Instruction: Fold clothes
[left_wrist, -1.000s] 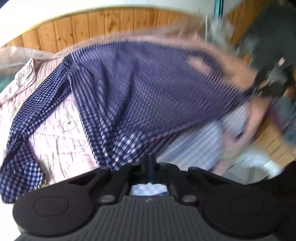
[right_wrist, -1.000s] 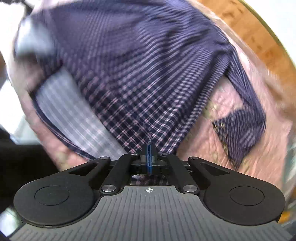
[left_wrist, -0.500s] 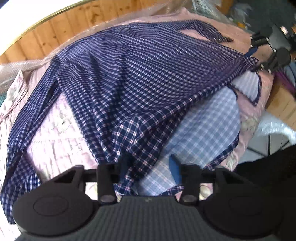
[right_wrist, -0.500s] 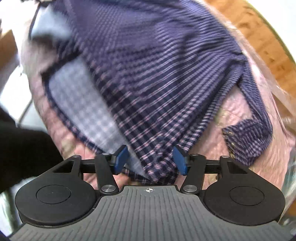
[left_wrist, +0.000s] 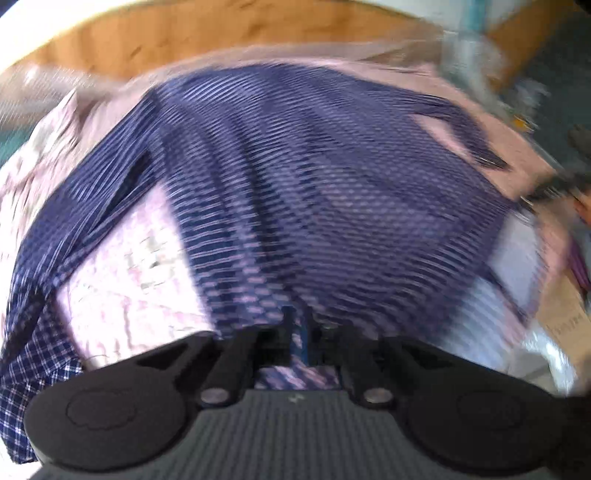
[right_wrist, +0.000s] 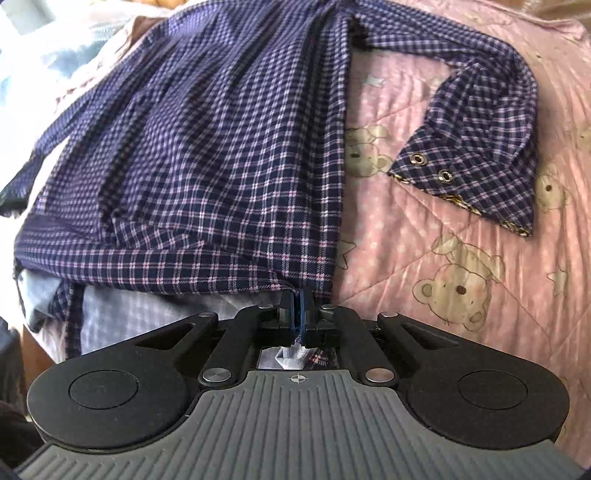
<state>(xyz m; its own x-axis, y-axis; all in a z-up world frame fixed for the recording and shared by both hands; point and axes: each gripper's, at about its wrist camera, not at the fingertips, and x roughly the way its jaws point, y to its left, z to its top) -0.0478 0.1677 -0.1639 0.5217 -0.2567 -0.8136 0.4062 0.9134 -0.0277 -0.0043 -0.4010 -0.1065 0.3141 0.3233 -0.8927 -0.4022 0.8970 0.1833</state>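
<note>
Navy cloth: a navy-and-pink checked cotton shirt (right_wrist: 207, 155) lies spread over a pink quilted bedcover printed with cream bears and stars (right_wrist: 436, 236); its hem runs along the near edge of the bed, with its paler inside showing beneath the hem in the right wrist view
Sleeve: one checked sleeve (right_wrist: 487, 122) bends back on the bedcover to the right of the shirt body; its cuff (right_wrist: 439, 173) lies flat with two metal snaps facing up; the sleeve is apart from the body except at the shoulder
Right hand-held gripper (right_wrist: 299, 310): blue pads pressed together on the shirt's hem at its lower right corner; a bit of checked cloth shows behind the pads, so it pinches the shirt
Left hand-held gripper (left_wrist: 297, 332): the view is smeared by blur; its jaws are opening, with a strip of the checked shirt (left_wrist: 314, 192) still running between the narrow gap and bunched behind it; the pads appear to press on the cloth
Other sleeve: in the left wrist view a long sleeve (left_wrist: 48, 258) trails down the left side over the bedcover (left_wrist: 140, 280)
Surroundings: a wooden board wall (left_wrist: 221, 33) rises behind the bed; a pale blue cloth (right_wrist: 40, 59) lies at the far left of the right wrist view
</note>
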